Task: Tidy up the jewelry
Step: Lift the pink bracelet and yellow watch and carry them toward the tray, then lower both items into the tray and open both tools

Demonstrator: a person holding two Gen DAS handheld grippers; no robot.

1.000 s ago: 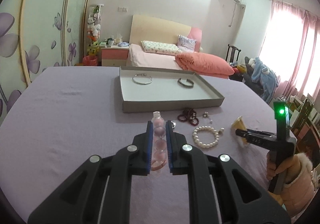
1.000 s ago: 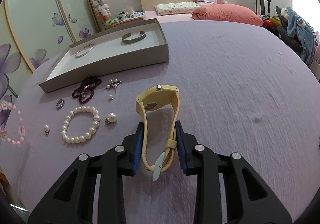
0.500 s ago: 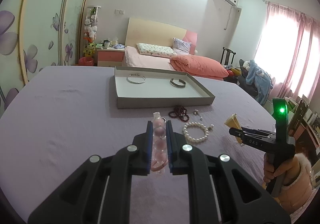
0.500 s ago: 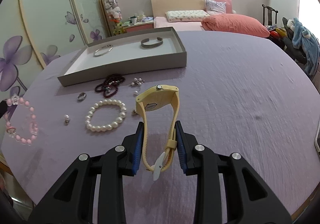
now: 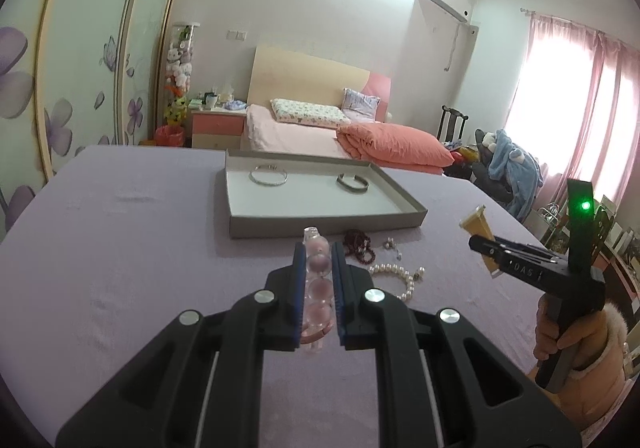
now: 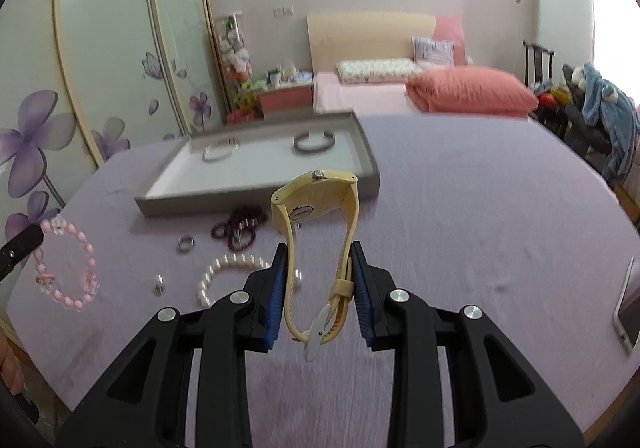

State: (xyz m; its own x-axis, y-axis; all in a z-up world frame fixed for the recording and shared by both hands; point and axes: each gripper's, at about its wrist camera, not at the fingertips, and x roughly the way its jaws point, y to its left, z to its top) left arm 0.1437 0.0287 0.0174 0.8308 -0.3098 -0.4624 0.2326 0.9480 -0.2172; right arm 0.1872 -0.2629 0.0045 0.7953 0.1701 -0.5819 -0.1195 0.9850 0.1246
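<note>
My left gripper (image 5: 318, 248) is shut on a pink bead bracelet (image 5: 318, 290), held above the purple table; the bracelet also hangs at the left of the right wrist view (image 6: 70, 268). My right gripper (image 6: 318, 252) is shut on a yellow watch (image 6: 320, 208), also seen in the left wrist view (image 5: 478, 226). A grey tray (image 5: 320, 222) ahead holds a silver bangle (image 5: 268, 176) and a dark cuff (image 5: 352, 182). On the cloth before it lie a dark red bead bracelet (image 5: 360, 244), a pearl bracelet (image 5: 400, 276), a ring (image 6: 185, 244) and small earrings (image 5: 392, 246).
A phone (image 6: 626, 312) lies at the table's right edge. A bed with an orange quilt (image 5: 392, 148), a nightstand (image 5: 216, 124) and a chair with blue clothes (image 5: 512, 172) stand beyond the table.
Both grippers have risen and tilted up, holding their items. The tray and loose jewelry now sit lower and farther in both views.
</note>
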